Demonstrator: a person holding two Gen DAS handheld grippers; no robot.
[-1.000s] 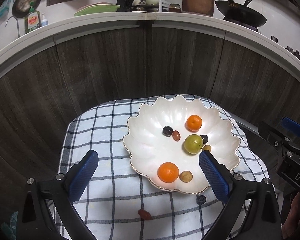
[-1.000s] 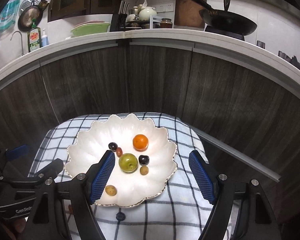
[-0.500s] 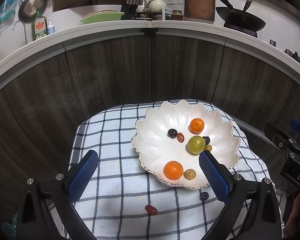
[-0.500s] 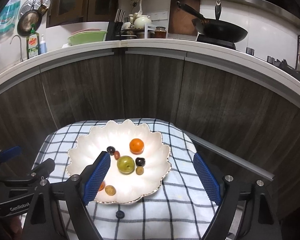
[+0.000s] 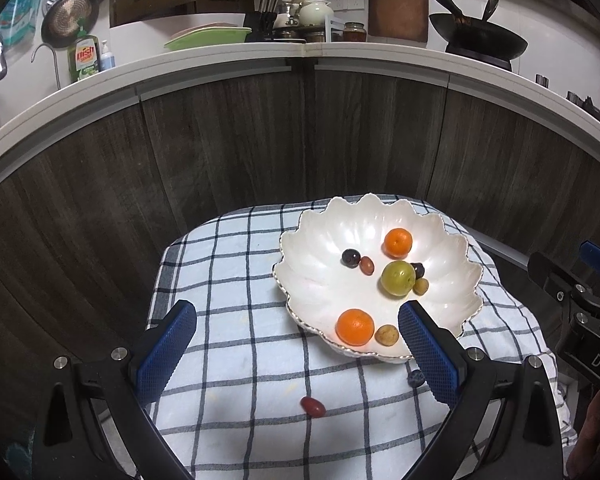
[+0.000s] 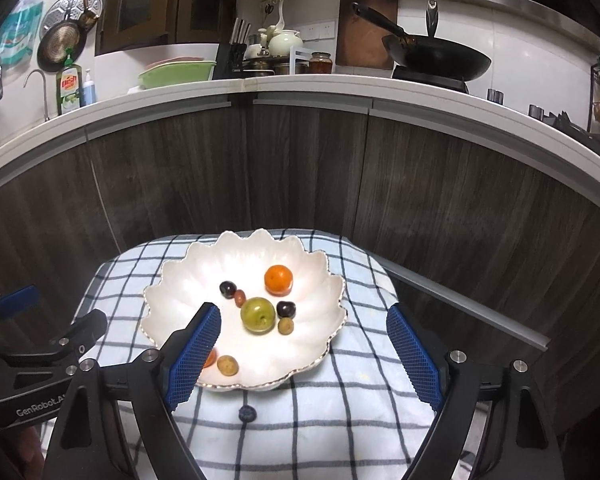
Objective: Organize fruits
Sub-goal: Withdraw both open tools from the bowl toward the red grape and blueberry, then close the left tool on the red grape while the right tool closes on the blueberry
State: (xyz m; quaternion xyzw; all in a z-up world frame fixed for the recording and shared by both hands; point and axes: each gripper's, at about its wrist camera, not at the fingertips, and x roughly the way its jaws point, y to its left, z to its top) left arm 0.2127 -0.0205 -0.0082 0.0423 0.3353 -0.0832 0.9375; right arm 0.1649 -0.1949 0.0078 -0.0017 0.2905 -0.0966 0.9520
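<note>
A white scalloped bowl point(image 5: 324, 240) point(image 6: 188, 280) sits on a blue checked cloth point(image 5: 228, 280). In it lie two oranges point(image 5: 355, 327) point(image 5: 397, 243), a green apple point(image 5: 398, 278) point(image 6: 258, 315), dark grapes and small brown fruits. A red date point(image 5: 313, 406) and a blueberry point(image 5: 415, 378) point(image 6: 247, 413) lie on the cloth in front of the bowl. My left gripper point(image 5: 298, 360) is open and empty, above the cloth near the bowl's front rim. My right gripper point(image 6: 304, 356) is open and empty, over the bowl's front right.
The cloth covers a small table against dark wood cabinet fronts point(image 5: 260, 140). A kitchen counter point(image 6: 300, 80) above carries a wok, jars, a green tray and dish soap. The right gripper's body point(image 5: 580, 312) shows at the right of the left wrist view.
Both grippers have pulled back and up from the bowl; the bowl looks smaller and more of the cloth, with the date and blueberry, shows. Both stay open.
</note>
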